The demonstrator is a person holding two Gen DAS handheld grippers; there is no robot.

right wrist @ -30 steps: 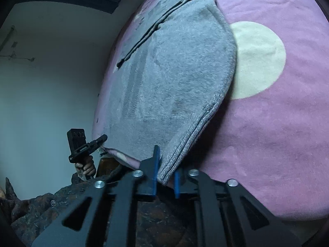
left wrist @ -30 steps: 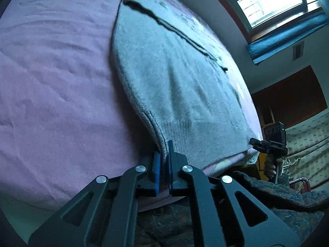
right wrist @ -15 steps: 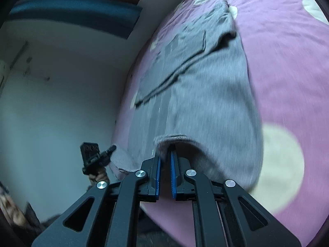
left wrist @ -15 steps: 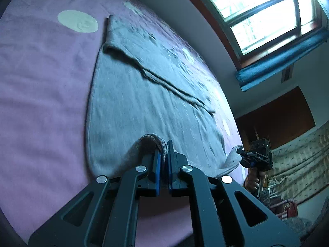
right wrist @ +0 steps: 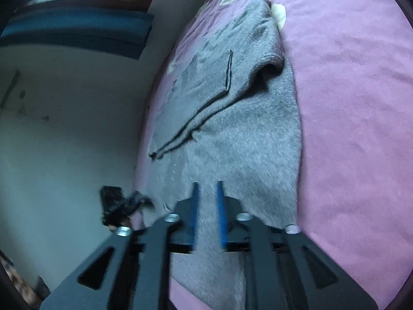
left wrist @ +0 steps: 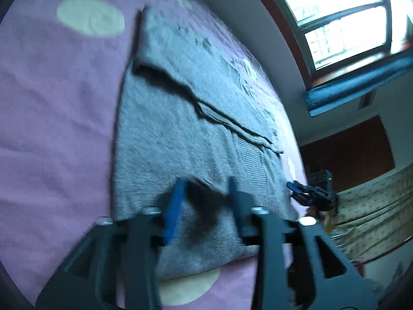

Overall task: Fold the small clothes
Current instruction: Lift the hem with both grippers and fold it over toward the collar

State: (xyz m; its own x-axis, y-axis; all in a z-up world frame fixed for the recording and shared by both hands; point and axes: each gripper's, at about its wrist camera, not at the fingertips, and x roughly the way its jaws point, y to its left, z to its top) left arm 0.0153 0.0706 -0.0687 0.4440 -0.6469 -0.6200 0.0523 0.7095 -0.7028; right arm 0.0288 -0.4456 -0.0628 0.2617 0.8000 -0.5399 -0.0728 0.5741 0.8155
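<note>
Left wrist view: a bed under a pink bedspread (left wrist: 51, 129) with pale round spots fills most of the frame, running ahead of and to the left of the left gripper (left wrist: 206, 188). A grey knitted sweater (left wrist: 167, 129) lies flat on it, stretching forward from the gripper, with a folded-over layer whose edge crosses the cloth diagonally farther ahead. The near hem of the sweater lies under and between the gripper's fingers, which stand wide apart and clamp nothing; the frame is blurred here. Up and to the right of the gripper is a bright window (left wrist: 343, 18) with a blue curtain (left wrist: 358, 87) bunched below it. At the far right edge of the sweater the right gripper (left wrist: 307, 191) appears small and dark.

Right wrist view: the same bedspread (right wrist: 348, 103) spreads to the right, the sweater (right wrist: 245, 142) runs straight ahead. The right gripper (right wrist: 207, 188) has its blue-lined fingers parted with cloth lying loose between them. To its left, beside the sweater's corner, the left gripper (right wrist: 121, 204) shows as a blurred dark shape.
</note>
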